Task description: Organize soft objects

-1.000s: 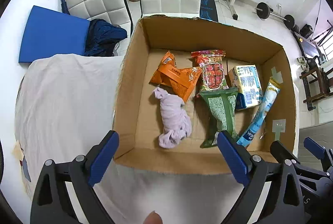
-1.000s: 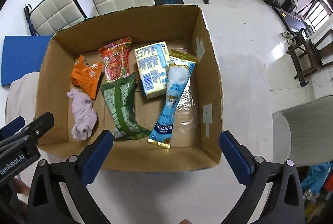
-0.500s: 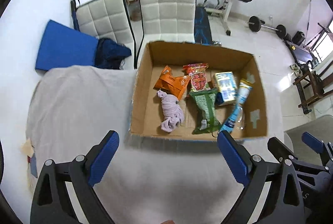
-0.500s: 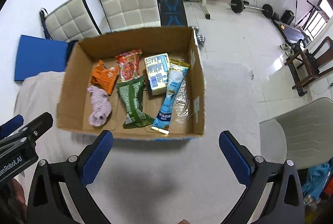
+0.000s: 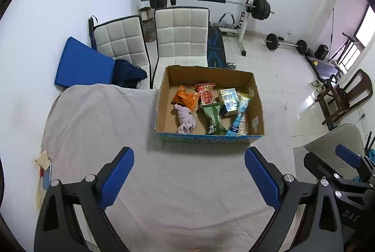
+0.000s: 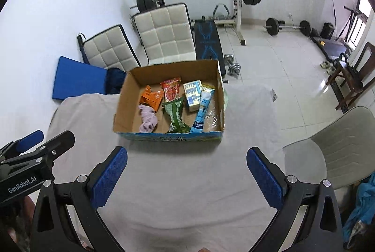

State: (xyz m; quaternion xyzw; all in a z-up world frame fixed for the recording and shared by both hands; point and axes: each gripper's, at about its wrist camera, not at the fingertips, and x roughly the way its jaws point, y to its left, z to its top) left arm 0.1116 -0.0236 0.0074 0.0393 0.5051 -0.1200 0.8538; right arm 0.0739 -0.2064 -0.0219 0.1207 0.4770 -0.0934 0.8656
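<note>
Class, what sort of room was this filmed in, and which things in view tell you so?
Probably a home gym or spare room: a barbell on its rack, loose weights on the tiled floor, and padded chairs behind a cloth-covered table.

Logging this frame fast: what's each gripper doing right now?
Left gripper: open, holding nothing, above the cloth-covered table.
Right gripper: open, holding nothing, short of the cardboard box.

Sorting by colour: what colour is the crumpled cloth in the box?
Pale lilac cloth, clearest in the left wrist view.
</note>
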